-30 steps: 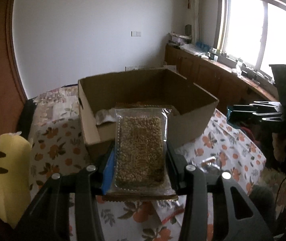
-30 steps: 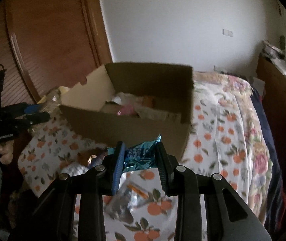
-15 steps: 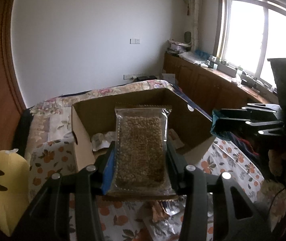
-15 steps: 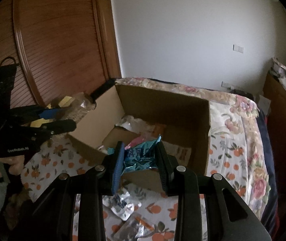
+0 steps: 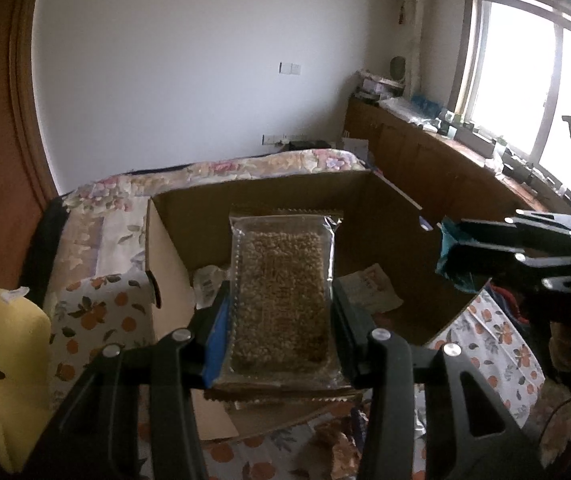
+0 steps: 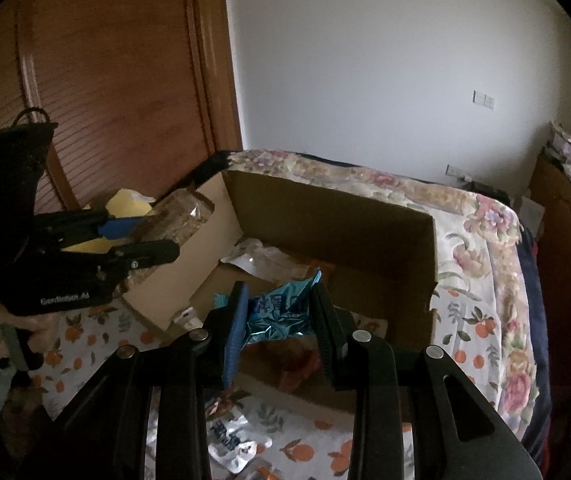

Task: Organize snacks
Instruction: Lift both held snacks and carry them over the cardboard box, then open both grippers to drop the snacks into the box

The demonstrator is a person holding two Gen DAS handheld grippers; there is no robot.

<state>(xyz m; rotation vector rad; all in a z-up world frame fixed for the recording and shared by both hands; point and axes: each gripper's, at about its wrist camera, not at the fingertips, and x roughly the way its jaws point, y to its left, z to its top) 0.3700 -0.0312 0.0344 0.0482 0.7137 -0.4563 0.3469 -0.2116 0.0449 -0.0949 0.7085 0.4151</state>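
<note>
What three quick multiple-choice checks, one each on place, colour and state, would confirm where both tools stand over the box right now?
1. Where is the clear pack of puffed grain bar?
A. Lying on the bedspread
B. Between the fingers of the left tool, over the cardboard box
C. On the window counter

2. What colour is the snack packet in the right tool?
A. Teal blue
B. Yellow
C. Red

3. What state is the cardboard box in?
A. Taped shut
B. Open, with several wrappers inside
C. Tipped on its side

Answers:
1 B: the left wrist view shows the pack clamped between the fingers, with the open box behind and below it.
2 A: the crinkled foil between the right fingers is teal blue.
3 B: both views look down into the open top at loose wrappers on the floor of the box.
</note>
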